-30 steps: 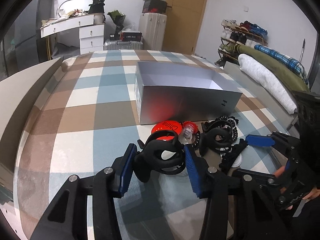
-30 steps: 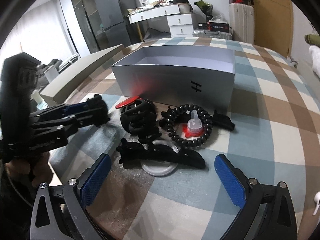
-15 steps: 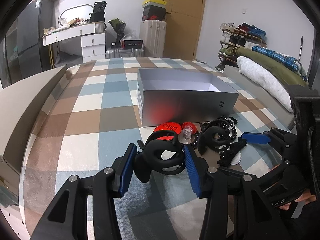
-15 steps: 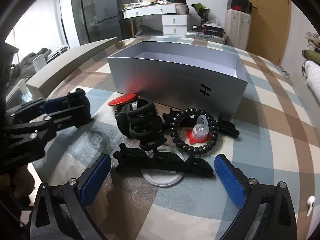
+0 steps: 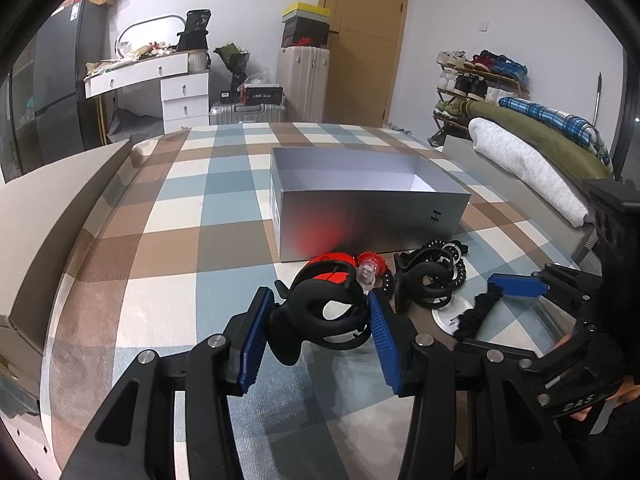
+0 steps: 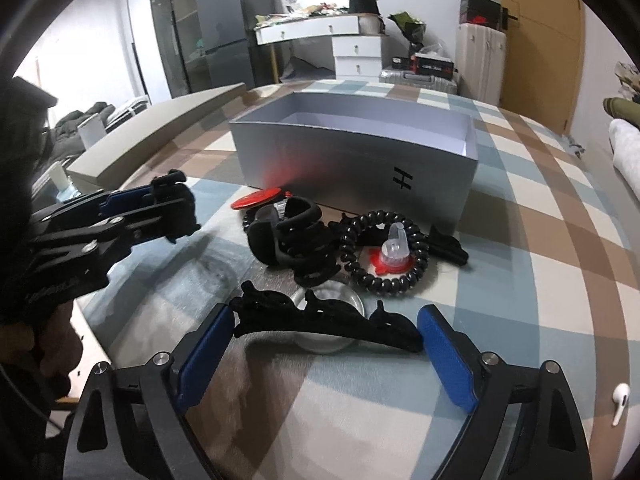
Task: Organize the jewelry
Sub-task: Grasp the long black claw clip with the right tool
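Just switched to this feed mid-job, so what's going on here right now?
A person is tidying hair accessories on a checked tabletop with two handheld grippers. The left gripper is shut on a black claw clip. The right gripper, its jaws just narrowing, straddles a long black hair clip, not yet gripping it. A coiled hair tie, another claw clip and a red disc lie in front of the open silver box.
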Motion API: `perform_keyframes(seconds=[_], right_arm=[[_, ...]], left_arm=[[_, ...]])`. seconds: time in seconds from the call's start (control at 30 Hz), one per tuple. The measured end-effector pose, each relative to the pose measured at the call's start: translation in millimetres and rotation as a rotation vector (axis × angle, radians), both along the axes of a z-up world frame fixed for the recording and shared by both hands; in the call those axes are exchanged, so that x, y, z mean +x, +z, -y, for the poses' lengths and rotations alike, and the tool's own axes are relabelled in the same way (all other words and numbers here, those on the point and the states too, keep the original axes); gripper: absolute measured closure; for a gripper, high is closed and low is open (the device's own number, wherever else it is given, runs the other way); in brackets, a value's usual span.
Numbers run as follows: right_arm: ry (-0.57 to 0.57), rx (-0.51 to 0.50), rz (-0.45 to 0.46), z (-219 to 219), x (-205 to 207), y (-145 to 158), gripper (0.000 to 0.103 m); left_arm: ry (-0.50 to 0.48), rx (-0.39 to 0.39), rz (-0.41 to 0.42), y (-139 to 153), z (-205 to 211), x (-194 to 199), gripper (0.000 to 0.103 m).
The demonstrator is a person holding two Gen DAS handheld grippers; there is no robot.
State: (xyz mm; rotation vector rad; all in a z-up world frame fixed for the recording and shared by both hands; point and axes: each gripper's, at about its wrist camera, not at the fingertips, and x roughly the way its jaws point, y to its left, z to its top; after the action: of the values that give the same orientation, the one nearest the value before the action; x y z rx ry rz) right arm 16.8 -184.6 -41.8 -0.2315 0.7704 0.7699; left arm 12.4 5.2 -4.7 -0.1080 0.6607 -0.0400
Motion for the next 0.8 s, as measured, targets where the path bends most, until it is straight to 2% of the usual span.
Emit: perform_keyframes(seconds=[0.23,0.8], right_arm=[[-0.001,0.081,-0.011,11.7,3.5,10.4,0.01],[-0.028,0.152,0.06,23.8,9.8,41.0,0.01]], left_arm=[[0.004,0.007,0.014,5.7,1.5,-0.3,0.061],[0.005,-0.001,0.058,23.7,3.9,-1.6,0.061]])
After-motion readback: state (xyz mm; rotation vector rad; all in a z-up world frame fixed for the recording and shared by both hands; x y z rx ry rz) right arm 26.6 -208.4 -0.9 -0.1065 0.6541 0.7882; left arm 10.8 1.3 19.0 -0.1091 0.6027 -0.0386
